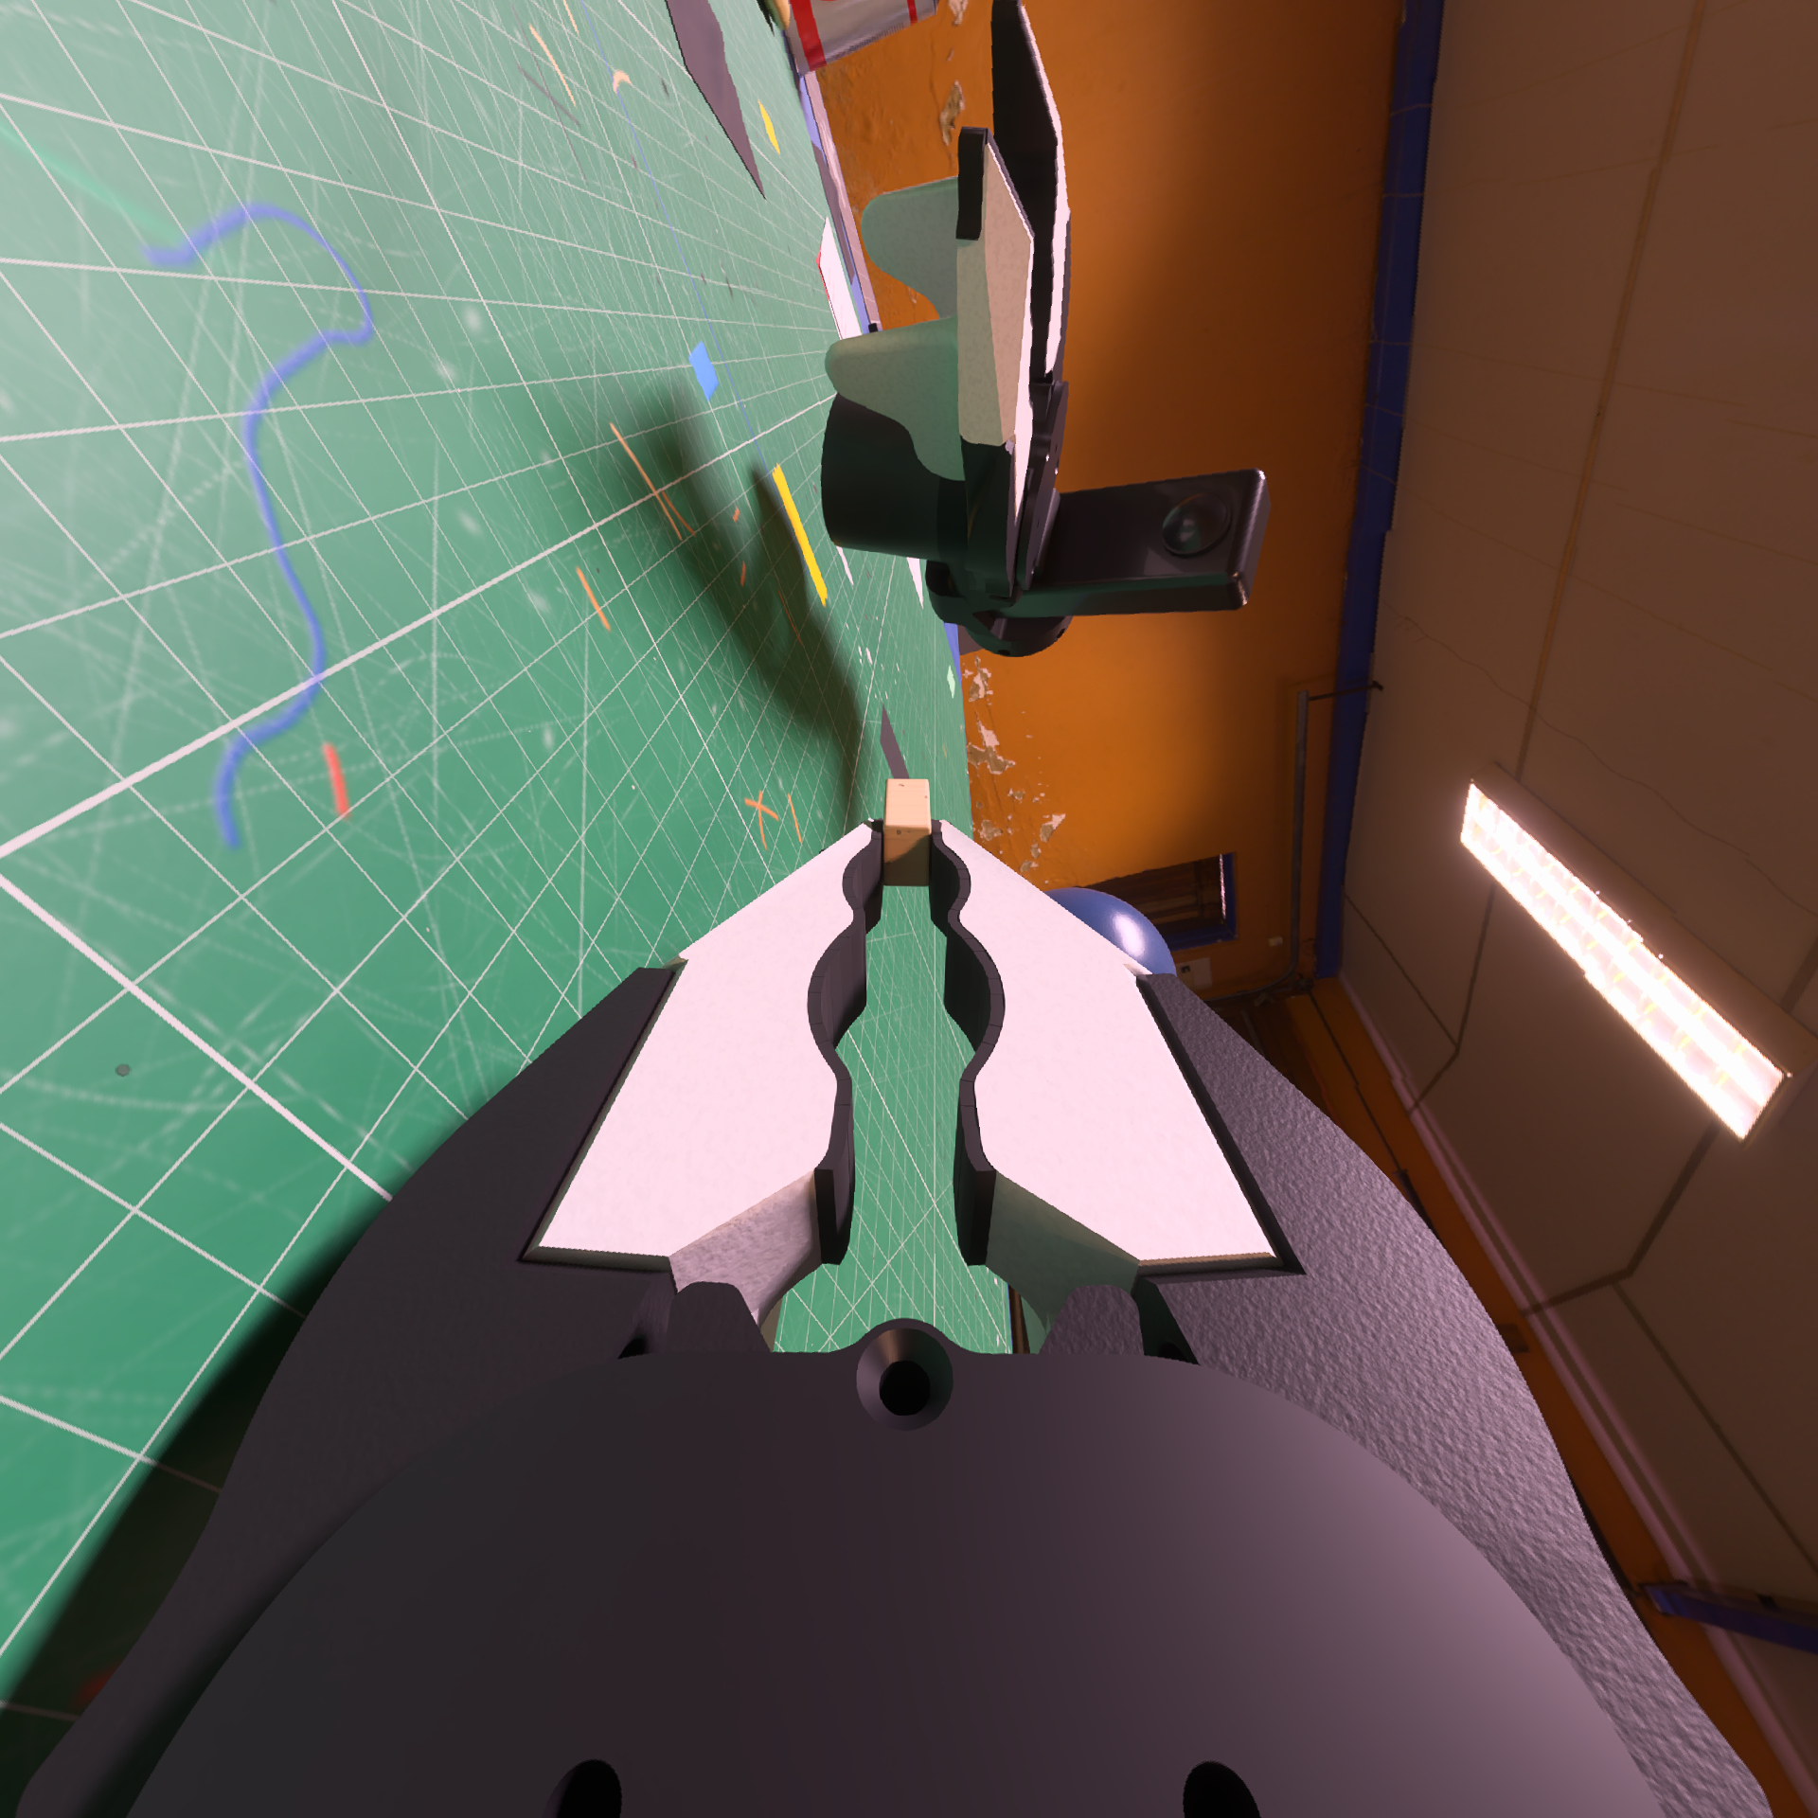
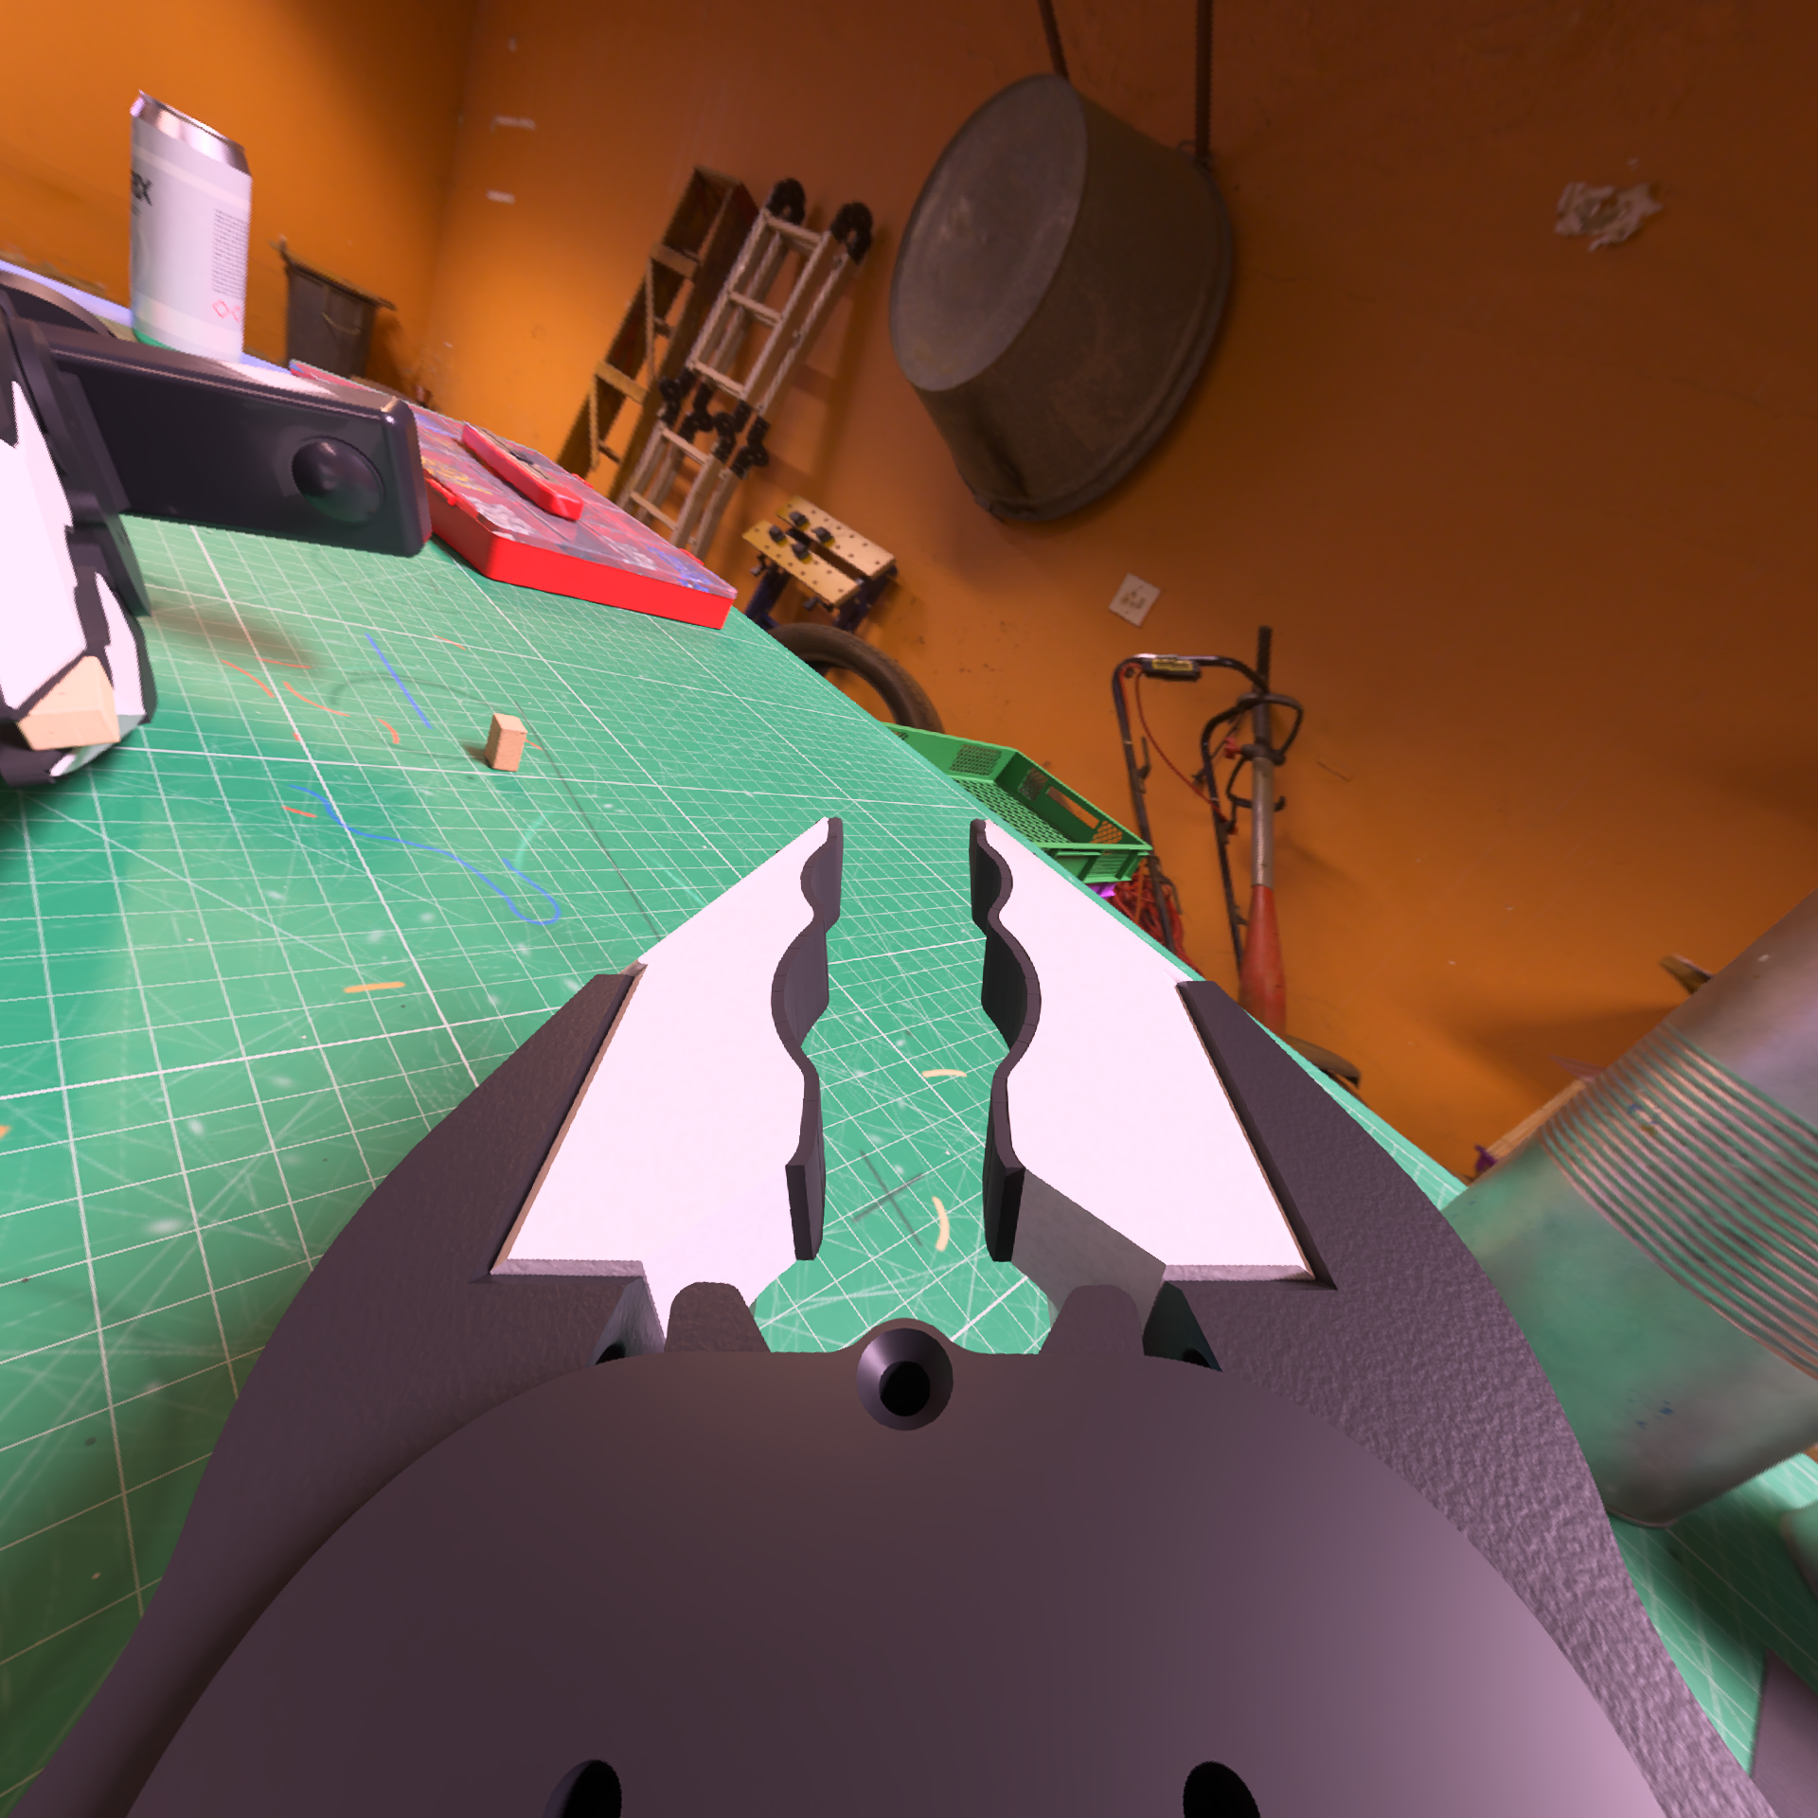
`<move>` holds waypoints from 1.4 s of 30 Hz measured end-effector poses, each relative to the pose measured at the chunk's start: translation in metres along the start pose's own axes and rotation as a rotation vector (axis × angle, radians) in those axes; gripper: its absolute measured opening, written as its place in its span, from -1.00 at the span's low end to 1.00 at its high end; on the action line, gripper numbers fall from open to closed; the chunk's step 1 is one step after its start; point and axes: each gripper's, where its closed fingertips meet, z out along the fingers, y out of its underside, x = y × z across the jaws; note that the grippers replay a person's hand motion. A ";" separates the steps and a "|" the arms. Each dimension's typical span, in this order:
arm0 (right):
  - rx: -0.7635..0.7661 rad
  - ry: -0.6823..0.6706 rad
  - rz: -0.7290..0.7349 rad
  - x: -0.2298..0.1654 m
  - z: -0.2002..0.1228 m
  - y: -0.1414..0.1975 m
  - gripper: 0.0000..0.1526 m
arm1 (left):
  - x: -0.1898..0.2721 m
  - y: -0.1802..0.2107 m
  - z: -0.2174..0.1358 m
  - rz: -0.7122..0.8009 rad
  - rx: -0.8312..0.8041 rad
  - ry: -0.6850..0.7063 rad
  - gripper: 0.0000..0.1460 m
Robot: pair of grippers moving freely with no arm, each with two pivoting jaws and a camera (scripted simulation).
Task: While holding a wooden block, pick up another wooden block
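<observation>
My left gripper [image 1: 906, 826] is shut on a small light wooden block [image 1: 906, 836], pinched at the fingertips above the green cutting mat [image 1: 393, 590]. The right wrist view shows the same gripper [image 2: 74, 726] at the left edge with that block [image 2: 64, 708] in its tips, close above the mat. A second wooden block [image 2: 505, 740] lies loose on the mat, ahead and left of my right gripper [image 2: 905, 836]. My right gripper is open and empty, raised over the mat. It also shows in the left wrist view [image 1: 996, 118], hovering off the mat.
A white can [image 2: 187, 226] and a red flat case [image 2: 580, 551] sit at the mat's far side. The mat's edge [image 2: 984, 787] runs diagonally to the right, with a green crate [image 2: 1033, 807] beyond it. A ribbed metal cylinder [image 2: 1653, 1279] stands close on the right.
</observation>
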 end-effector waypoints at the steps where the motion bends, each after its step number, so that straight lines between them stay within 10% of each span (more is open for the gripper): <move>1: -0.001 0.010 -0.012 0.000 0.000 0.000 -0.68 | 0.000 0.000 0.000 -0.001 0.001 0.001 -0.90; 16: -0.028 -0.043 0.051 -0.004 -0.002 0.003 -0.94 | 0.000 0.000 0.000 -0.004 0.000 0.000 -0.90; 29: -0.520 -0.657 0.076 -0.054 0.032 0.034 -0.81 | -0.001 0.002 -0.003 -0.007 0.019 -0.016 -0.90; 42: -0.699 -0.832 0.016 -0.088 0.111 0.032 -0.88 | 0.002 0.010 -0.002 -0.016 -0.009 0.004 -0.90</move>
